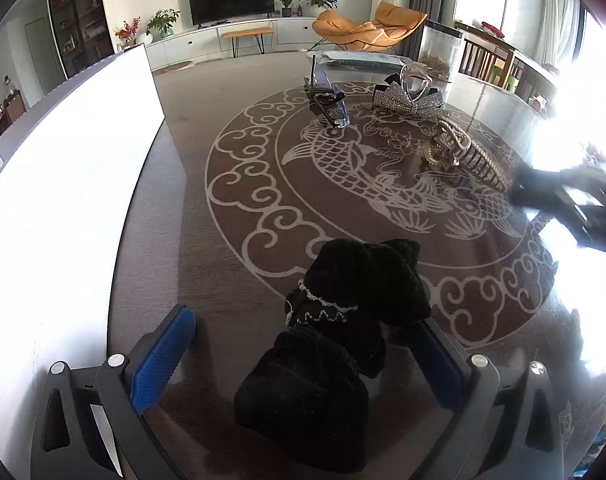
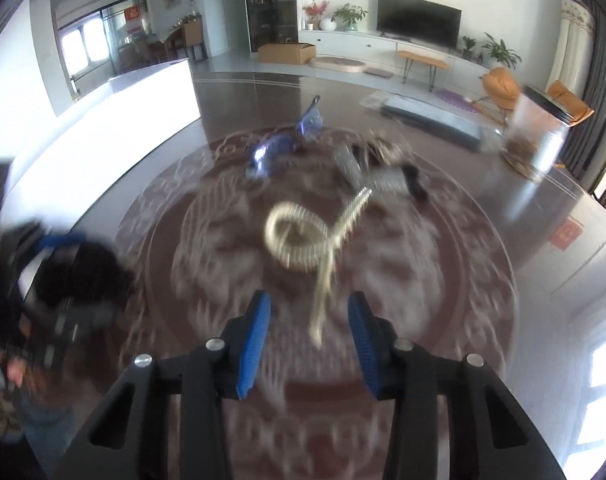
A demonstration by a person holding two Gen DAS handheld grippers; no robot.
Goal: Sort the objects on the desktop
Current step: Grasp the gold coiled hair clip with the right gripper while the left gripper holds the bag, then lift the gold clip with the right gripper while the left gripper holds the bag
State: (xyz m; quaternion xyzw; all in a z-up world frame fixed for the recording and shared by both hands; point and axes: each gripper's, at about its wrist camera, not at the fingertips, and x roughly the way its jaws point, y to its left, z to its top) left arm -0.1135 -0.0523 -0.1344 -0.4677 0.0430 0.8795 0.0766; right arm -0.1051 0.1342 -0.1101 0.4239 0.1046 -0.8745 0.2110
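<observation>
Claw L of yours sits w/ jaws apart around black velvet hair bow on tabletop, not pressing it, while claw R hangs half-closed w/ gold hair clip's tail between its pads, grip unclear thru blur.

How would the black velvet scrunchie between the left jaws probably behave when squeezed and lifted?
The scrunchie looks soft and bunched, so it would likely squash and sag rather than hold shape. Fabric against the ribbed blue pads probably will not slip. It seems unlikely to roll or break.
</observation>
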